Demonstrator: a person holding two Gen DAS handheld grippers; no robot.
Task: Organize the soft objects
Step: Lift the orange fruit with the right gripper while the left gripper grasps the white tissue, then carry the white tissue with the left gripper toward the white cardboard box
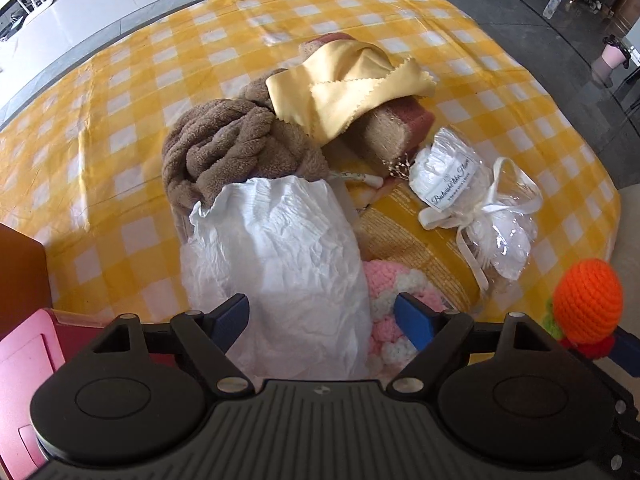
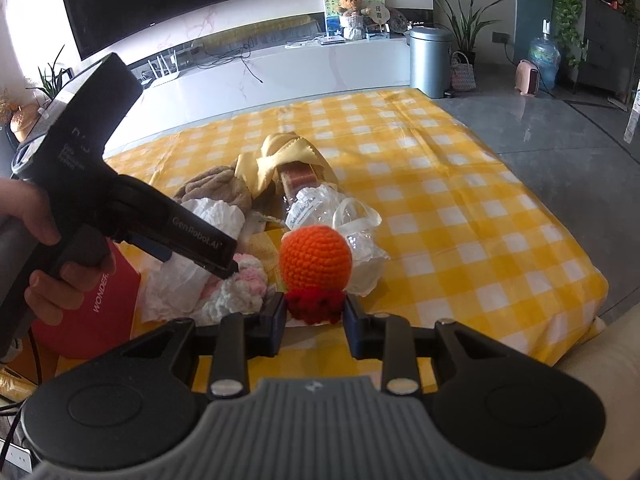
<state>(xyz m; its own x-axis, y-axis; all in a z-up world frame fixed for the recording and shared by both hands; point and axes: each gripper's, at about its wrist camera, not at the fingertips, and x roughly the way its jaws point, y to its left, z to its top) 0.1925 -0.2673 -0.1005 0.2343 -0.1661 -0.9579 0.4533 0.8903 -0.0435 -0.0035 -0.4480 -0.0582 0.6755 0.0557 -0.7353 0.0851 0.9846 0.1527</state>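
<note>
A heap of soft things lies on the yellow checked cloth (image 1: 120,120): a brown towel (image 1: 228,148), a yellow cloth (image 1: 344,88) draped over a pink-and-tan sponge (image 1: 396,124), a crumpled white wrapper (image 1: 280,248), a pink-and-white crochet piece (image 1: 392,296) and a clear ribboned packet (image 1: 472,200). My left gripper (image 1: 322,320) points steeply down, open, with its blue fingers either side of the white wrapper and not pressing it. My right gripper (image 2: 316,308) is shut on the red base of an orange crochet toy (image 2: 315,256), held just above the heap's near edge.
A red box (image 2: 96,312) printed WONDER stands at the near left beside the heap. A woven yellow mat (image 1: 420,240) lies under the packet. The checked cloth stretches bare to the right and far side. A person's hand (image 2: 48,288) holds the left gripper's handle.
</note>
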